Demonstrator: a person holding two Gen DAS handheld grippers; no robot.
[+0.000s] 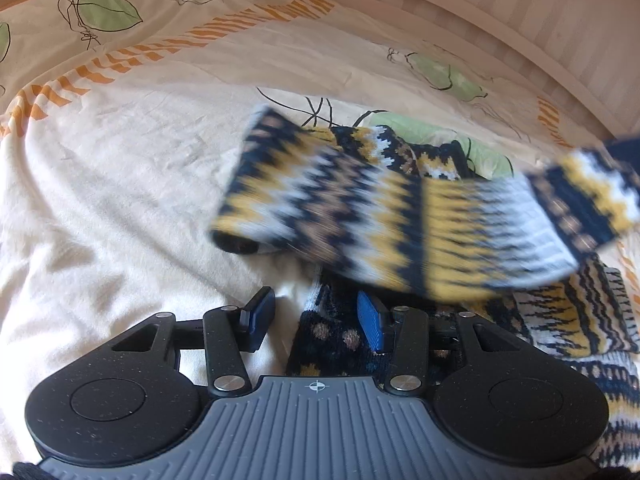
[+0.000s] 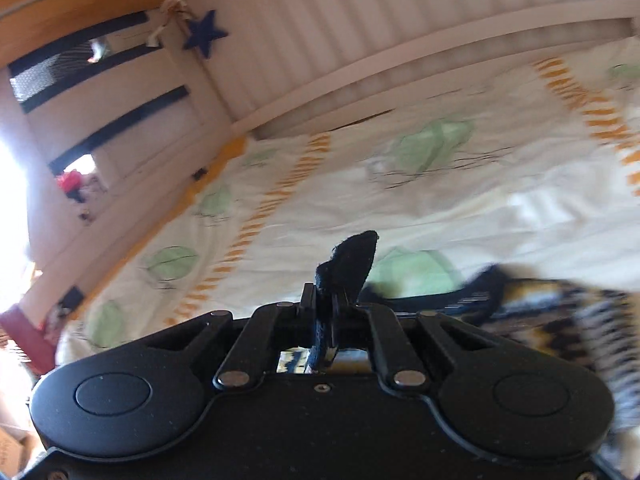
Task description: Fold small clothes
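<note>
Jaws of your right gripper (image 2: 326, 300) pinch a patterned sock's (image 1: 400, 224) dark tip above the bed (image 1: 100, 200), while your left gripper (image 1: 316, 320) stands part-spread over another sock (image 1: 336, 340).

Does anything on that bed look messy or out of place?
Yes. One patterned sock hangs blurred in mid-air above the bedspread, pinched by its dark tip in the shut right tool. Other socks lie loosely heaped beneath, not folded.

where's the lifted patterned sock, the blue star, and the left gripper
lifted patterned sock (image 1: 360, 216), left wrist view, on its blurred zigzag middle.
blue star (image 2: 205, 33), right wrist view, on its centre, against the striped wall.
left gripper (image 1: 316, 320), left wrist view, midway between its fingertips.
</note>
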